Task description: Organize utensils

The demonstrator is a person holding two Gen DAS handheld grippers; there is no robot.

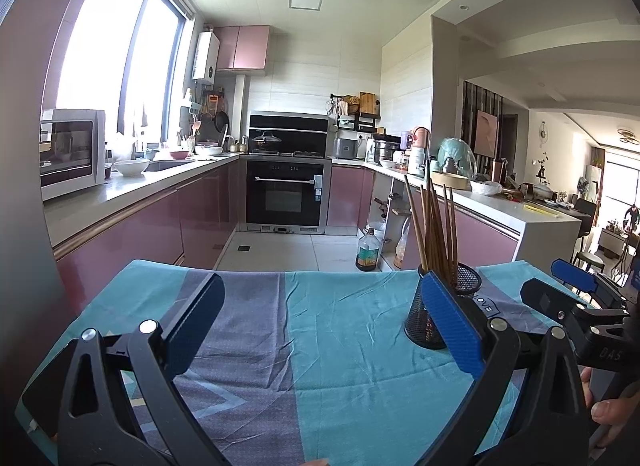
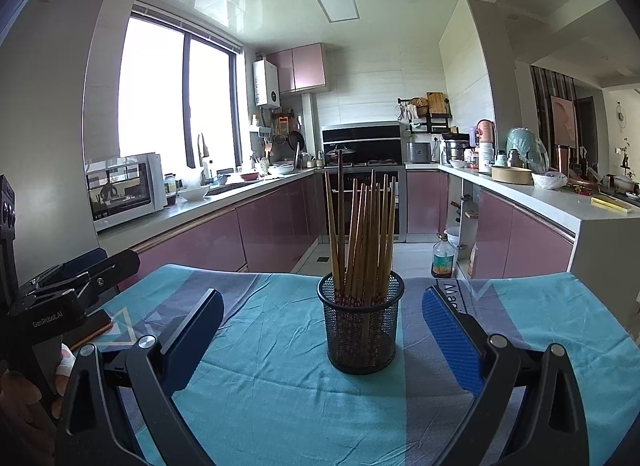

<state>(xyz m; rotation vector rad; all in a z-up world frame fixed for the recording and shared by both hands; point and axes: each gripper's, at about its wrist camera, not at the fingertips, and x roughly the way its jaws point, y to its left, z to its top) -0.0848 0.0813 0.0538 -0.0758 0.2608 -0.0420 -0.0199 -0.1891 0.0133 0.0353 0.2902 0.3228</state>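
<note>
A black mesh cup [image 2: 362, 330] stands upright on the blue-and-grey tablecloth [image 2: 280, 398], holding several brown chopsticks [image 2: 362, 238]. My right gripper [image 2: 322, 340] is open, and the cup sits in the gap between its blue pads, touching neither. In the left wrist view the same mesh cup [image 1: 424, 316] with the chopsticks [image 1: 434, 225] is partly hidden behind the right finger. My left gripper [image 1: 324, 326] is open over bare cloth, to the left of the cup. The right gripper [image 1: 580, 290] shows at that view's right edge, held by a hand.
The tablecloth [image 1: 352, 354] ends at the far table edge, with kitchen floor beyond. An oil bottle [image 1: 367, 250] stands on the floor. Pink cabinets, an oven [image 1: 285, 193] and a microwave [image 1: 70, 151] line the kitchen. The left gripper body [image 2: 60, 298] sits at the cloth's left side.
</note>
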